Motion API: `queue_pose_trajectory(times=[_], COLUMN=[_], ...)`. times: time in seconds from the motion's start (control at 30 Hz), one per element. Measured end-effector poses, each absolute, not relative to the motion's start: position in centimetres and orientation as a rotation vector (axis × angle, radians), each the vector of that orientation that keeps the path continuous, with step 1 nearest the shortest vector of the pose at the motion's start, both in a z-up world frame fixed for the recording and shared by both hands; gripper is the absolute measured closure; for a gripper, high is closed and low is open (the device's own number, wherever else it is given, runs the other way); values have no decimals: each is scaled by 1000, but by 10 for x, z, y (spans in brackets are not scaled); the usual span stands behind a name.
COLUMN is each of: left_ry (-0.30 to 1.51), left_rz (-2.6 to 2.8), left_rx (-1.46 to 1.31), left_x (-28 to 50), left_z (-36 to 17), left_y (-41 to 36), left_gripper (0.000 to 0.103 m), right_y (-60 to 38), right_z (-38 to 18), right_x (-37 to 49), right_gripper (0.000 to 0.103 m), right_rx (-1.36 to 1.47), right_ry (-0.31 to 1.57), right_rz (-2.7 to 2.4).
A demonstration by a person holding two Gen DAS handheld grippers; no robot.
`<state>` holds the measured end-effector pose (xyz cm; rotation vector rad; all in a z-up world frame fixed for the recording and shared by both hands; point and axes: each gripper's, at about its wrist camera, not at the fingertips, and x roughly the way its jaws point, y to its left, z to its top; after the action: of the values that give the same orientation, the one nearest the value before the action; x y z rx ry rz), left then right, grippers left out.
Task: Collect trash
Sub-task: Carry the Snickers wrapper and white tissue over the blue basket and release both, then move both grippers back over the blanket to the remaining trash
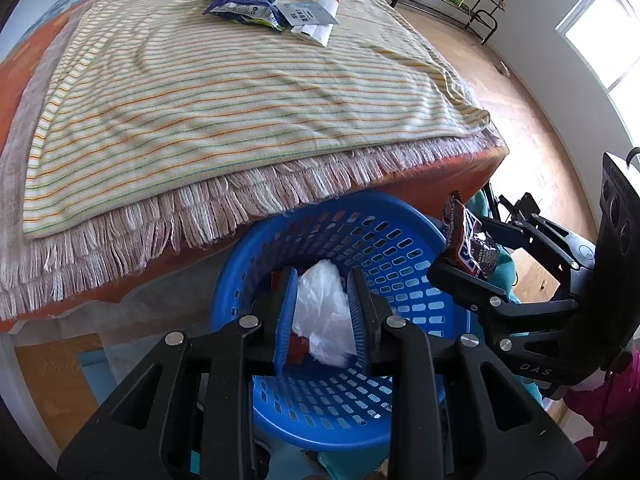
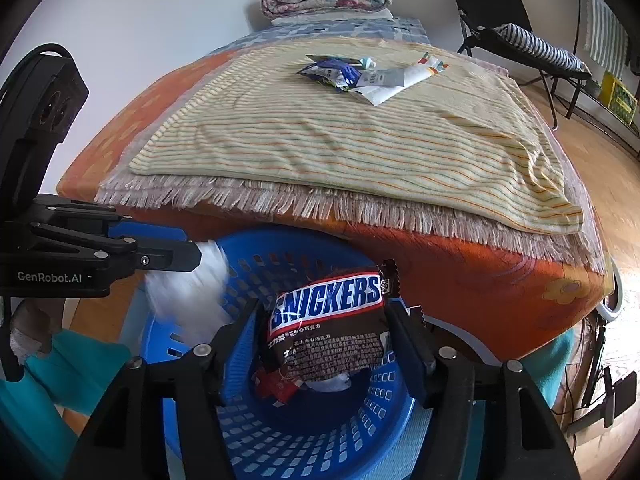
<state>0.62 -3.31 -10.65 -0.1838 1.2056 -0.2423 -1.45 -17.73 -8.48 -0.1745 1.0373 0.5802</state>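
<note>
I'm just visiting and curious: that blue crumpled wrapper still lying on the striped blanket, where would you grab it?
Probably the blue wrapper by its raised, crumpled middle, coming from above with one finger on each long side. It lies nearly flat on the soft striped blanket, so its edges offer little to pinch.

Left claw (image 1: 320, 312) over blue basket (image 1: 400, 248), white plastic (image 1: 324, 312) between its parted pads; right claw (image 1: 466, 246) alongside with brown wrapper (image 1: 468, 244); more wrappers (image 1: 272, 10) on striped blanket (image 1: 224, 104).

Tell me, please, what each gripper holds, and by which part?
Nothing held: Snickers wrapper sits loose between the right gripper's open jaws; white plastic bag falls from the left gripper.
</note>
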Motion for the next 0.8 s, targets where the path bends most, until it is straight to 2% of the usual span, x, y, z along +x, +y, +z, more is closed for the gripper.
queue_pose_trajectory(times=[0.2, 0.23, 0.27, 0.33, 0.5, 0.57, 0.63, 0.73, 0.8], left_ry=[1209, 1209, 1208, 1198, 1194, 1189, 1178, 1175, 1173], left_rz=[-228, -226, -224, -215, -199, -191, -182, -170, -159], left_rx=[-184, -186, -188, -195, -203, -209, -214, -218, -222], left_x=[8, 8, 8, 8, 11, 12, 14, 18, 21], left_z=[-108, -107, -107, -106, -104, -103, -101, -99, -97], left_y=[-31, -30, -29, -27, -25, -23, -22, -20, -19], left_gripper=[77, 74, 66, 57, 56, 45, 43, 42, 37], right_y=[-180, -180, -180, -181, -182, -183, -184, -185, -187], right_z=[-86, -86, -86, -85, -87, -88, -88, -87, -86], right_x=[-13, -13, -13, -13, -10, -8, -7, -4, -2], right_gripper=[23, 20, 17, 17, 16, 16, 15, 8, 8], right_rx=[-173, -174, -175, -176, -177, -174, -172, -168, -157], right_ry=[1044, 1045, 1044, 1041, 1059, 1065, 1065, 1063, 1059], right_rz=[566, 564, 562, 558, 544, 539, 536, 528, 523])
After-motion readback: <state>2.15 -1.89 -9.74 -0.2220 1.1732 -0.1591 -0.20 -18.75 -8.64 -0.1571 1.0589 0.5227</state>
